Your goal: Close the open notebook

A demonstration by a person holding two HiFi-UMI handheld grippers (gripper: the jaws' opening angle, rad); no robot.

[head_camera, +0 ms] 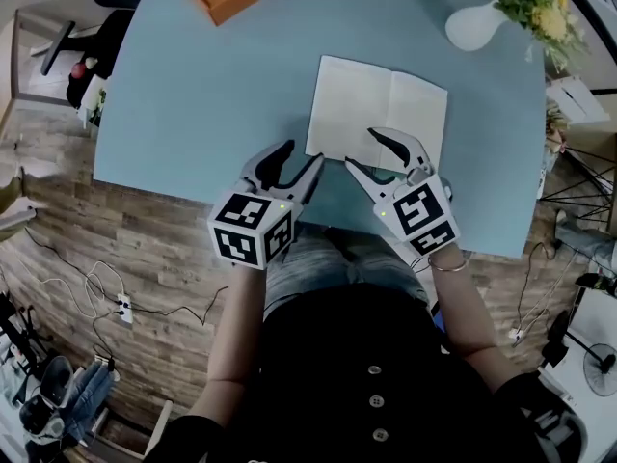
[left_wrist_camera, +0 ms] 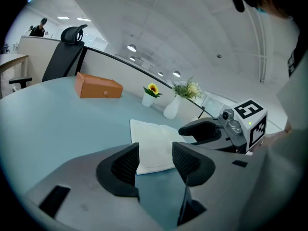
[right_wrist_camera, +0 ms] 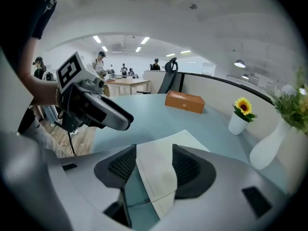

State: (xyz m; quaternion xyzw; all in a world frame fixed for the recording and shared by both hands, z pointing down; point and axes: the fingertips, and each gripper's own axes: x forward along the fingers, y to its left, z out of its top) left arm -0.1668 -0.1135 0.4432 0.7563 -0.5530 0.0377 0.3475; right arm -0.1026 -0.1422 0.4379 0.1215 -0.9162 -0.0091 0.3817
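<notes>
Both claws are spread. The left claw [head_camera: 301, 158] sits empty just off the near left corner of the notebook [head_camera: 376, 104], which lies open on the tabletop [head_camera: 193, 95]. The right claw [head_camera: 361, 149] straddles its near edge.

Bright, even light comes down from the ceiling lamps [right_wrist_camera: 144, 40], leaving only faint, soft shadows on the tabletop [head_camera: 212, 95]. Both gripper views bulge fisheye-fashion, go black at their corners and blur in the near foreground. The head view bends at its edges.
</notes>
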